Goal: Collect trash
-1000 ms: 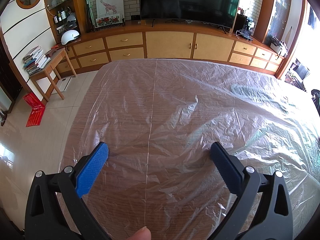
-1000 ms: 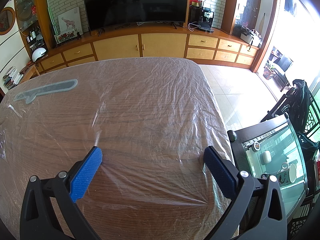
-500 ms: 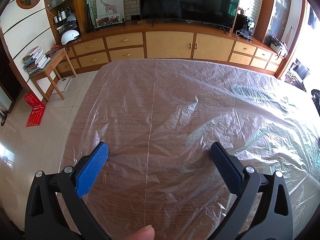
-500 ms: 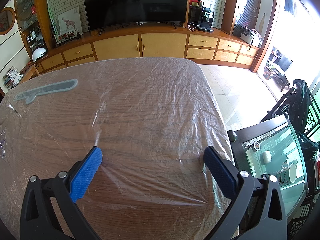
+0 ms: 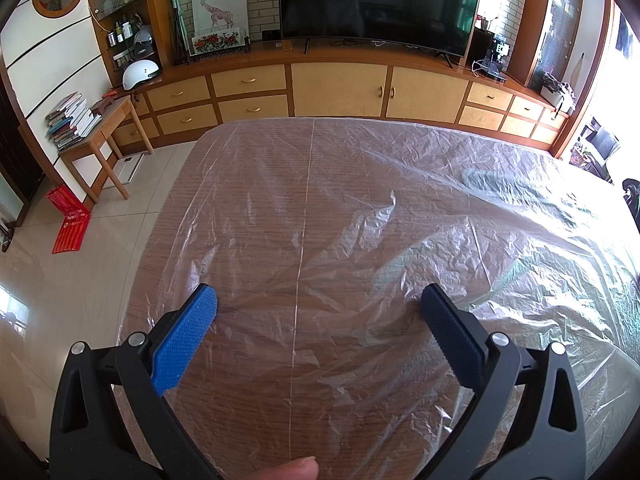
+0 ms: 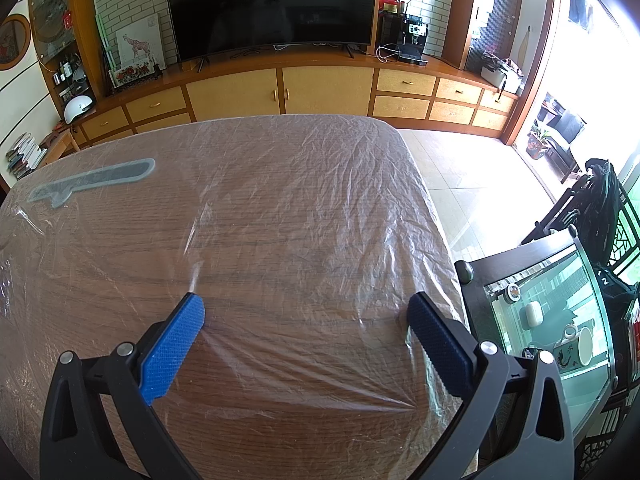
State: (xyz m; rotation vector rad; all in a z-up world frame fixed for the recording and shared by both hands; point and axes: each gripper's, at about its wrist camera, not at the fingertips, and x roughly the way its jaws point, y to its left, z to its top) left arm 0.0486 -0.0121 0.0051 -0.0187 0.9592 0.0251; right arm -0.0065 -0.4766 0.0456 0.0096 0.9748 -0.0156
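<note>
Left wrist view: my left gripper (image 5: 318,306) spreads wide, empty, over the plastic sheet (image 5: 360,208) covering the table (image 5: 256,288). My right gripper (image 6: 304,310) gapes equally wide above that sheet near the table's right edge.

A plastic sheet (image 5: 360,240) lies over the whole top of the table (image 6: 280,432). Behind the table a long cabinet (image 5: 340,88) runs along the wall, with a television (image 5: 376,0) standing on it. Left of the television a giraffe picture (image 5: 218,12) leans on the wall, and further left a helmet (image 5: 140,73) sits on the cabinet. A side table (image 5: 102,120) holding books (image 5: 70,120) stands at the left wall. Right of the table a glass-topped stand (image 6: 548,320) holds cups (image 6: 582,346)
</note>
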